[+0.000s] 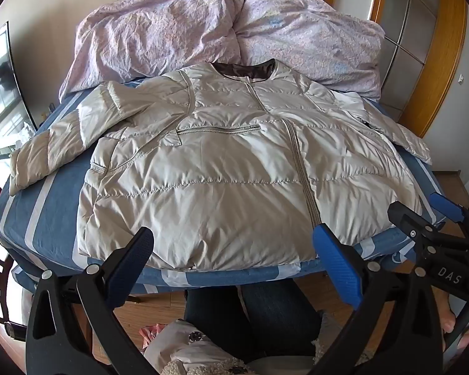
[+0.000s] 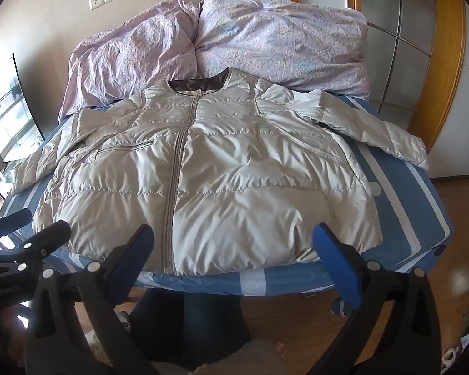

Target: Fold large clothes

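Quilted jacket (image 1: 222,168) laid face up and zipped on the bed (image 1: 43,206), collar (image 1: 247,68) toward the rumpled duvet (image 1: 222,22) at the far end, hem at the near edge, just beyond the person's knees (image 1: 253,309); the flat spread presumably serves to expose both side seams and sleeves before any fold. Left sleeve (image 1: 47,153) trails outward across the striped sheet, its upper part doubled over near the shoulder; right sleeve (image 2: 378,134) extends toward the opposite edge of the bed; both lie clear of the body panel, so each can be taken separately. Left gripper (image 1: 231,250) hovers over the near hem, fingers spread wide, nothing between them; right gripper (image 2: 234,243) likewise spread and empty, beside it above the hem to the right of the zip (image 2: 172,187). Both are tilted downward toward the garment, apparently to survey it and choose grasp points. Judgement: folding has not begun; the likely first move is to bring a sleeve or side panel inward. The slippery, puffy shell may slide or spring back when released.
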Available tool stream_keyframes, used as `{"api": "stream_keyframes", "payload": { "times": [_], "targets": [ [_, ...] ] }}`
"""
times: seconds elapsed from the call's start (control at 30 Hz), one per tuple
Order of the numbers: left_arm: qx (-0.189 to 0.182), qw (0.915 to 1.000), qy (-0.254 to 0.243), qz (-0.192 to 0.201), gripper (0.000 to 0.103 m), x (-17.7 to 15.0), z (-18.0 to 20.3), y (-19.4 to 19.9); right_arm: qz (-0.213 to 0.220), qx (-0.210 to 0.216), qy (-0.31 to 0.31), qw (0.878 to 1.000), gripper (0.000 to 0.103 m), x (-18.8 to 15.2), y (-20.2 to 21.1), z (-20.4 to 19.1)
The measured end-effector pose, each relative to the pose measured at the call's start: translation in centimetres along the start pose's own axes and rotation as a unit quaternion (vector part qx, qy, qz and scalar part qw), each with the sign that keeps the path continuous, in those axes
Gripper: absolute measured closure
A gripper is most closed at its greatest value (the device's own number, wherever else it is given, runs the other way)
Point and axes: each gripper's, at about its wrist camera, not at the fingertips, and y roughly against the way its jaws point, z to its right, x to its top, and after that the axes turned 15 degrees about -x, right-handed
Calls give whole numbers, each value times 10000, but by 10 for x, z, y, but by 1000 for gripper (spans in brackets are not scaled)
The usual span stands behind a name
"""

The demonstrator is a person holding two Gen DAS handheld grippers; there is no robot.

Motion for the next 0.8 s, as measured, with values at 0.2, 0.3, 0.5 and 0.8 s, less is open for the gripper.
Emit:
{"api": "stream_keyframes", "payload": {
  "times": [0.2, 0.3, 0.5, 0.8],
  "targets": [
    [-1, 10000, -2, -5, 1, 0, 0, 0, -2, -1, -1, 10000, 2, 0, 0, 0],
    [0, 10000, 2, -5, 1, 0, 0, 0, 0, 1, -1, 10000, 2, 0, 0, 0],
    [0, 10000, 1, -1, 1, 0, 0, 0, -9, 11, -8, 10000, 2, -1, -1, 0],
    [-1, 10000, 2, -9, 1, 0, 0, 0, -21, -6, -16, 10000, 2, -1, -1, -1]
  ]
}}
